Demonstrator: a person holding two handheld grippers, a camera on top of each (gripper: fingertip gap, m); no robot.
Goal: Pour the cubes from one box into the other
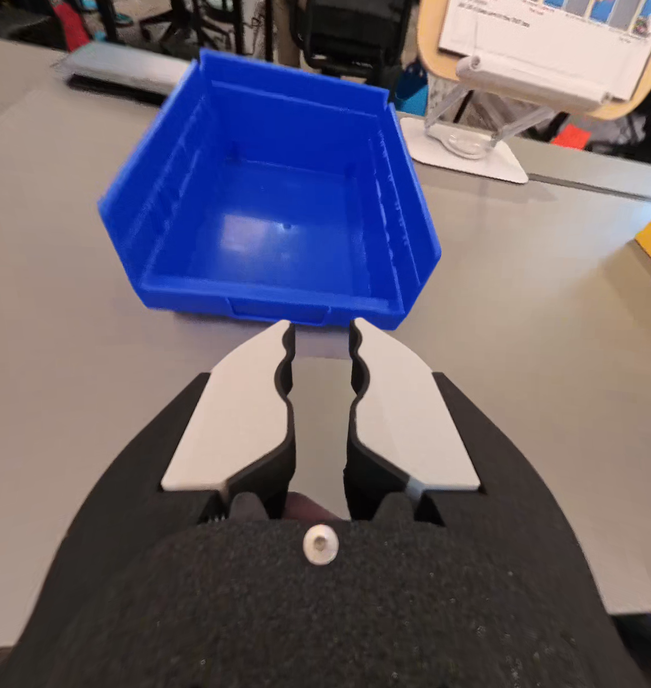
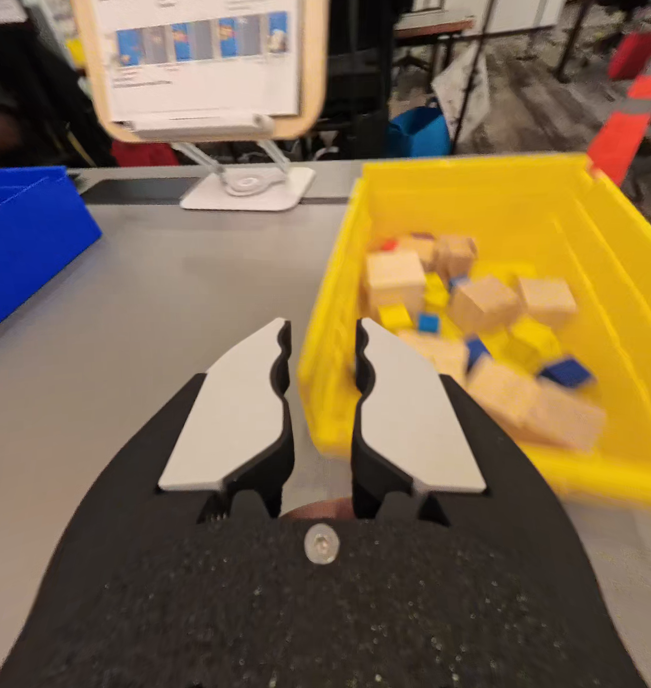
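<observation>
Both grippers are hanging over the grey table [image 1: 502, 335] with nothing in them. The left gripper [image 1: 322, 325] is facing the blue bin [image 1: 264, 193], jaws parted, tips just short of its low front lip. That bin is sitting bare inside, low front toward the camera and tall back wall away, and its long axis is running away from the gripper toward the document stand [image 1: 510, 123].

Over on the right, the right gripper [image 2: 323, 325] is also standing released, and its right finger is overlapping the near-left wall of the yellow bin [image 2: 465, 186]. Whether it is touching is hard to call, since the picture is smeared with motion. The cubes [image 2: 480, 301] are all lying in the yellow bin: larger pale wooden ones mixed with smaller blue, yellow and red ones, heaped toward the left and front. The yellow bin is sitting level, angled so its long axis is running away to the right, well apart from the blue bin.

So this looks like the reach-and-grasp step, with pouring not yet begun. The next move calls for clamping the yellow bin's wall firmly, lifting it and tipping it over the blue bin's open top.
</observation>
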